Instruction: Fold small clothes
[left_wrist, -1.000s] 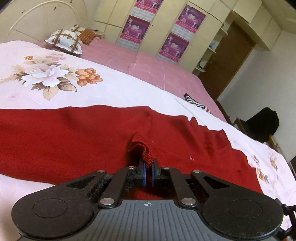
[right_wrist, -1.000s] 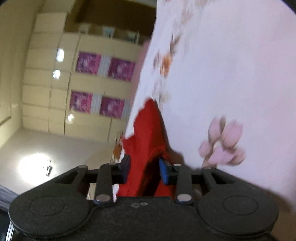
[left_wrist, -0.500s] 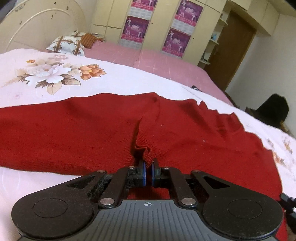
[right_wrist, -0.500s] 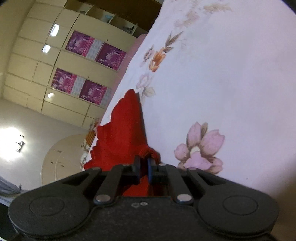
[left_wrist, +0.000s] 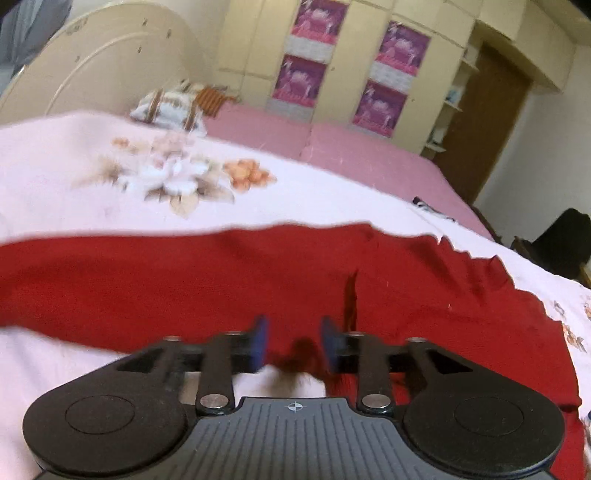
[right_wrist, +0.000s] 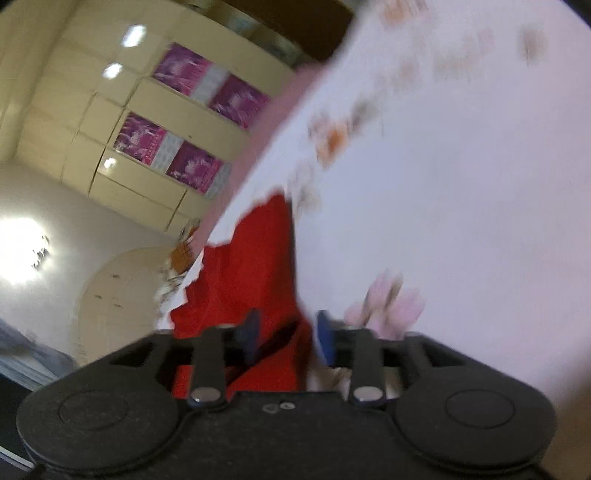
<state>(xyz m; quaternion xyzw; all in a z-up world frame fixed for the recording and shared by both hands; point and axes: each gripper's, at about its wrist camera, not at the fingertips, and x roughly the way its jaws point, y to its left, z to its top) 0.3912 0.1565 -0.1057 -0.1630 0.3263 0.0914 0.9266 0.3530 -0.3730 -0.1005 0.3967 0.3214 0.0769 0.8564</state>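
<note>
Where the floral bed sheet (left_wrist: 332, 199) lies flat, red garment (left_wrist: 221, 280) is spread across it. Left gripper (left_wrist: 293, 341): fingers parted, over the garment's near edge. Right gripper (right_wrist: 286, 332): fingers parted, cloth between, ungripped.

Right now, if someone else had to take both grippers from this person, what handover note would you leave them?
Left gripper: open, jaws apart over the near edge of the red garment, nothing clamped.
Right gripper: open too, red cloth lying loose between its fingers.
The garment lies spread across the floral bedsheet, mostly flat, with one dark crease near the left gripper.
Done: garment laid out on the bed and let go.
Left: re-grip an edge with each gripper and make the next fold. How many folds are already in cannot be told from these views.
</note>
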